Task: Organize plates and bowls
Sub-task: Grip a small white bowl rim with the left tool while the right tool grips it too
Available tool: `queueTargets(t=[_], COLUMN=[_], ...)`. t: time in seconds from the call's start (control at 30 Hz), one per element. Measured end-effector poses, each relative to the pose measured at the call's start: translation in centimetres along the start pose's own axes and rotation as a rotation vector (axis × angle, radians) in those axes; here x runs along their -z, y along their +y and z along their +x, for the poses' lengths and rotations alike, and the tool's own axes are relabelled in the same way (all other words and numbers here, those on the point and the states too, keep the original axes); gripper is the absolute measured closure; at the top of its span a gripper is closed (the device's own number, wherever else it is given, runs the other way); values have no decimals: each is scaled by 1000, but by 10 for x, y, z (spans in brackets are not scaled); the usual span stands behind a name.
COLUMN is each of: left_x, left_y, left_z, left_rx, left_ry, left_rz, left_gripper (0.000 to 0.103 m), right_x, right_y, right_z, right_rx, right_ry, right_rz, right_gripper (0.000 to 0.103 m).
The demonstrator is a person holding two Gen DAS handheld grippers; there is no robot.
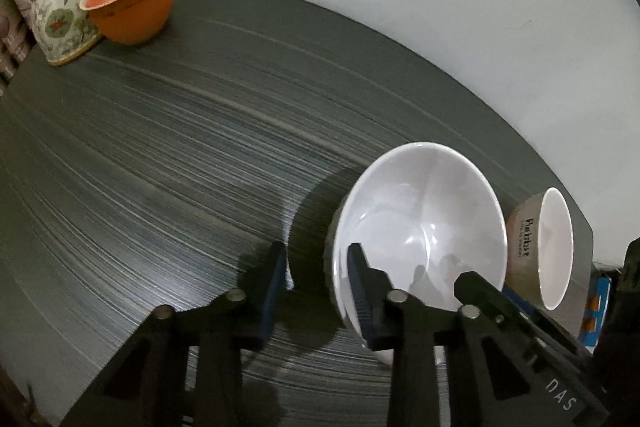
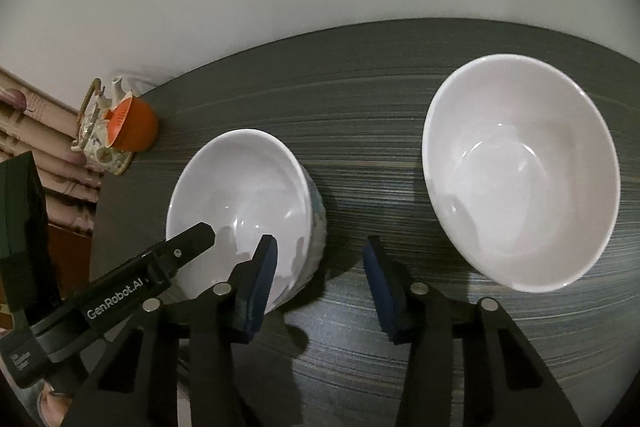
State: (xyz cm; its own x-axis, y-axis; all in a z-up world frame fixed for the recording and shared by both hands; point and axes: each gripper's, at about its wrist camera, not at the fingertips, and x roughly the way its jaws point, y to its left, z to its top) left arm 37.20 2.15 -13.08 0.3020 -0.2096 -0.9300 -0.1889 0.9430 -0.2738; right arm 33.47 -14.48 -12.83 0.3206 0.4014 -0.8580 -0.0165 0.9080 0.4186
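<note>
Two white bowls sit upright and apart on the dark worktop: the patterned-sided bowl [image 2: 240, 203] left, the larger plain bowl [image 2: 520, 171] right.

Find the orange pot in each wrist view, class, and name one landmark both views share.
Left wrist view: the orange pot is at top left, on the table's far corner, in front of the floral teapot.
Right wrist view: the orange pot is small at mid left, at the table's edge.
Shared landmark: the floral teapot right behind it.
</note>
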Motion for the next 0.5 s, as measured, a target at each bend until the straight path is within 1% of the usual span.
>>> queueTargets(t=[0.03, 0.1, 0.17, 0.23, 0.27, 0.4, 0.5], left_x=[0, 0, 1, 2, 3, 12, 14], left_y=[0, -1, 0, -3, -4, -16, -19], left_z=[0, 0, 0, 0, -1, -4, -12], left_rx=[9, 13, 24, 20, 16, 17, 15], left_ry=[0, -3, -4, -1, -1, -2, -12], left_rz=[0, 3, 6, 7, 10, 15, 25], left_gripper=[80, 83, 91, 91, 91, 91, 91], right_x=[0, 1, 0, 1, 1, 2, 5], right_y=[1, 0, 2, 2, 4, 8, 7], right_z=[2, 5, 8, 9, 9, 7, 3], right_rx=[0, -6, -16, -30, -41, -21, -27], right_ry=[2, 11, 13, 13, 13, 7, 5], right_rz=[2, 8, 7, 7, 5, -5, 1], right_gripper=[62, 66, 71, 77, 83, 84, 84])
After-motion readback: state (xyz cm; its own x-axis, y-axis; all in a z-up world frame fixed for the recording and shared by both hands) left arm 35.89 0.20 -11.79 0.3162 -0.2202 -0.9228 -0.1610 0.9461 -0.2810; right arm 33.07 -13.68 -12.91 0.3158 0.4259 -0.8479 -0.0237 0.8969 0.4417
